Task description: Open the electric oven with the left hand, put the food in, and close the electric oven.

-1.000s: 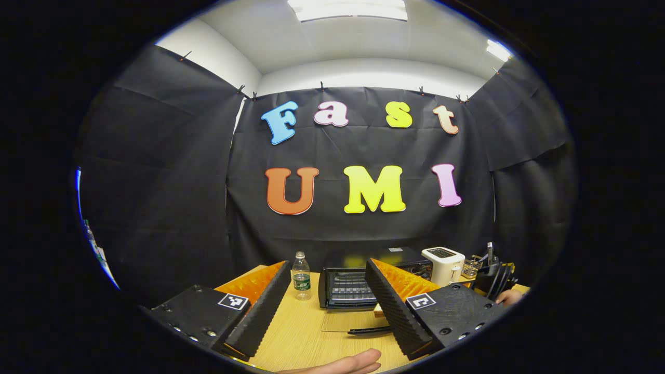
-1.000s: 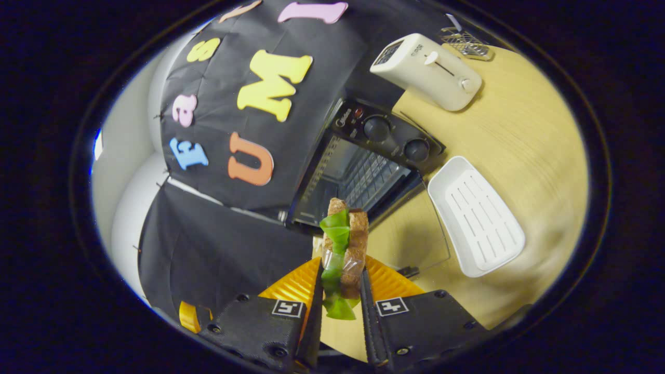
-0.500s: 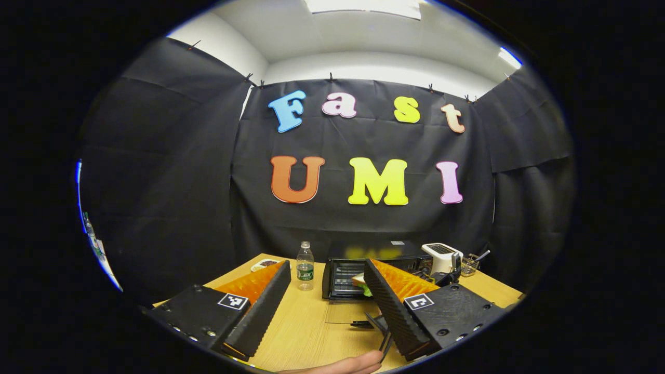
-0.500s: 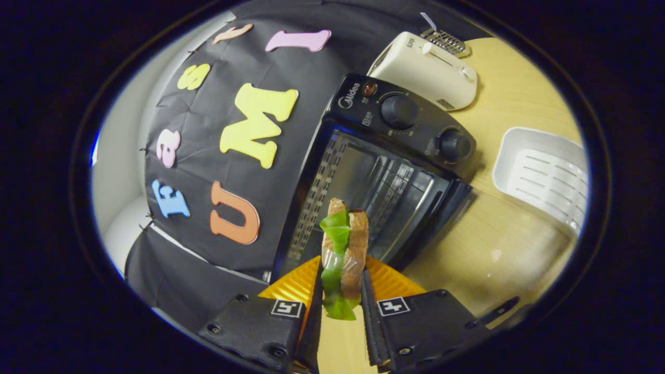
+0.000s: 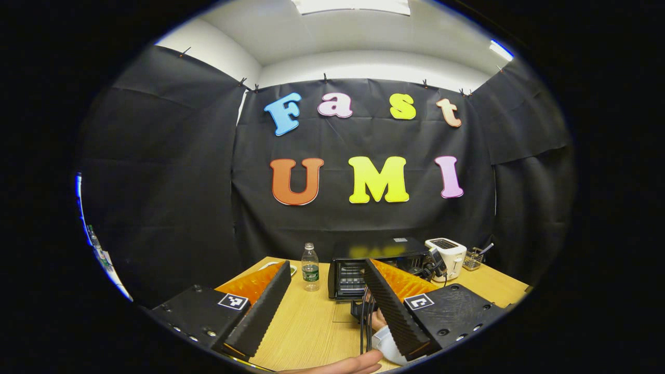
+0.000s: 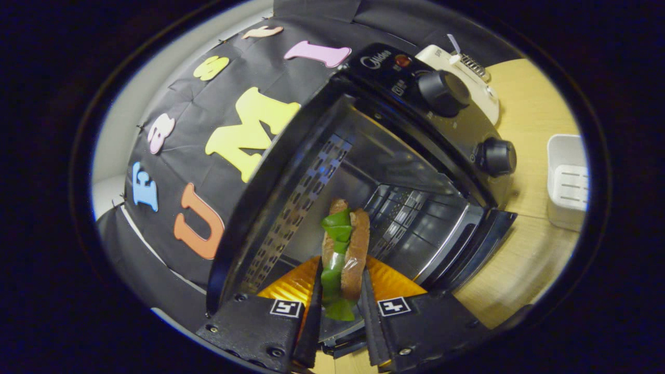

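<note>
The black electric oven (image 6: 415, 130) stands with its door (image 6: 480, 244) folded down and its wire rack (image 6: 410, 218) showing. My right gripper (image 6: 340, 270) is shut on a sandwich (image 6: 343, 244) of brown bread and green lettuce, held on edge at the oven's mouth with its tip inside the cavity. In the left gripper view the oven (image 5: 374, 254) sits at the table's far side. My left gripper (image 5: 324, 265) hangs open and empty well back from it. A sleeve (image 5: 387, 340) and cables (image 5: 365, 322) of the other hand reach toward the oven's front.
A cream toaster (image 5: 447, 253) stands right of the oven, a water bottle (image 5: 310, 267) to its left. A white slotted tray (image 6: 569, 179) lies on the wooden table (image 6: 524, 270) right of the oven door. A hand (image 5: 337, 366) shows at the bottom edge.
My right gripper has carried the sandwich forward from above the table to the oven's mouth. The left gripper has drawn back a little and stays open.
</note>
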Available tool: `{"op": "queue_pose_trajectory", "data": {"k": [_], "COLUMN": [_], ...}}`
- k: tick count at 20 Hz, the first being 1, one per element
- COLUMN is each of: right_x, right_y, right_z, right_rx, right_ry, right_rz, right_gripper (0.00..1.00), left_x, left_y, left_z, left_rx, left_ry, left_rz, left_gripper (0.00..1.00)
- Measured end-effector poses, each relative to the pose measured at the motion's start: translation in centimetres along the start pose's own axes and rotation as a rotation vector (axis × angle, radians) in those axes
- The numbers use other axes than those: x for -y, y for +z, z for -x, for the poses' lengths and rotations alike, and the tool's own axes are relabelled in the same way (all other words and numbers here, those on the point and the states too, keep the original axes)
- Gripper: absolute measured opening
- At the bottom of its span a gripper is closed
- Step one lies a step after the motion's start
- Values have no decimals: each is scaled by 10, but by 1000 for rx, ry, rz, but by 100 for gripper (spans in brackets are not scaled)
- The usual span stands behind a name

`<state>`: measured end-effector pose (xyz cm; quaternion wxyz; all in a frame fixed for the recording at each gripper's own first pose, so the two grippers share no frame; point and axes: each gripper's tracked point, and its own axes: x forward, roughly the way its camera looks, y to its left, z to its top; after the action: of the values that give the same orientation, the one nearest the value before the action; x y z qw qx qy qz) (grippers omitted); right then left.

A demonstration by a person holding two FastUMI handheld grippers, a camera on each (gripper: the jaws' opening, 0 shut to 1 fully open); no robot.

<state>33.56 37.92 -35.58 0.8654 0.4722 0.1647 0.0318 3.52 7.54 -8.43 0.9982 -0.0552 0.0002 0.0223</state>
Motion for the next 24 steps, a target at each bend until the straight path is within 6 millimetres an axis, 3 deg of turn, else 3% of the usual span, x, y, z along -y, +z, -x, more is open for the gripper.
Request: {"op": "queue_pose_trajectory", "data": {"k": [1,2,3,4,5,6,7,11,12,13,16,17,19,20,21,24], "right_x": [-2,-3,-4,-3,-2,-2,-3,-7,-7,-7,-7,-9,-8,-9,-7,-8], "right_y": [1,0,0,0,-1,-1,-2,-5,-6,-6,-8,-12,-16,-16,-18,-17], "right_z": [-1,-2,0,-1,0,-1,-1,2,1,3,10,10,10,7,7,5], "right_rx": [5,0,2,5,8,8,3,2,2,-2,-41,-55,-82,-93,-109,-118], "right_ry": [3,4,5,3,1,-3,-6,-28,-36,-44,-60,-65,-73,-78,-85,-117], "right_rz": [4,3,5,16,25,32,39,146,181,222,298,317,388,424,460,595], "right_gripper": [42,43,37,47,48,37,50,66,57,72,76,69,80,80,97,100], "left_x": [-2,-2,-2,-2,-3,-1,0,3,3,3,1,0,-1,-2,-2,-5], "left_y": [-2,-4,-7,-9,-12,-15,-17,-22,-22,-22,-21,-24,-24,-25,-24,-33], "left_z": [-2,-4,-6,-7,-9,-9,-12,-15,-15,-15,-13,-13,-12,-11,-11,-12], "left_rx": [-2,-11,-20,-28,-38,-48,-53,-68,-69,-67,-65,-73,-79,-77,-74,-94], "left_ry": [4,9,14,16,18,20,23,22,22,22,37,44,53,54,55,64], "left_rz": [3,6,10,13,18,21,21,20,23,22,2,-9,-24,-25,-21,-10], "left_gripper": [93,93,93,93,93,93,93,93,93,93,93,93,93,93,93,93]}}
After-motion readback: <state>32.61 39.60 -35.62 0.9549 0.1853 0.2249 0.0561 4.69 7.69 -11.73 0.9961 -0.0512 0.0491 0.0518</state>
